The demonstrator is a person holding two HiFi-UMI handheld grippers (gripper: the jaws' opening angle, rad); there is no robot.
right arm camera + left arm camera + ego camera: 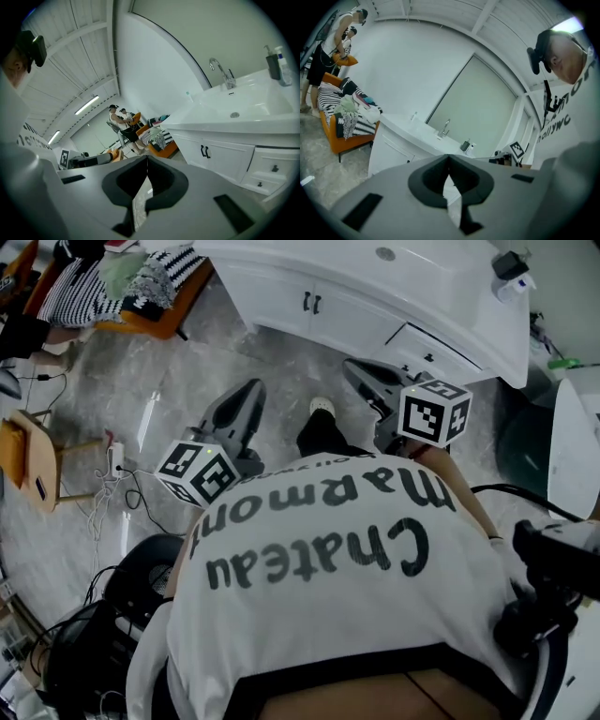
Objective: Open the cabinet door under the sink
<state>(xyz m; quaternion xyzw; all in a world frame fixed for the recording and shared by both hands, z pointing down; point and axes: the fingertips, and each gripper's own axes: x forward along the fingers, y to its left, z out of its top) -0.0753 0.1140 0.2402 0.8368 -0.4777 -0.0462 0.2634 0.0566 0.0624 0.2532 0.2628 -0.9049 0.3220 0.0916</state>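
Note:
The white sink cabinet (309,310) stands ahead, both doors closed, with two black handles (312,303) side by side where the doors meet. In the right gripper view the doors (222,157) and handles (205,151) sit below the basin and faucet (220,70). My left gripper (251,388) and right gripper (352,367) are held over the floor, short of the cabinet and touching nothing. Both are shut and empty, as the left gripper view (449,161) and the right gripper view (146,161) show. The left gripper view catches the cabinet's left end (389,150).
Drawers with black knobs (429,357) sit to the right of the doors. An orange sofa piled with clothes (122,282) stands to the cabinet's left, with two people beside it (328,47). A wooden chair (33,460) and a power strip with cables (112,465) are at left.

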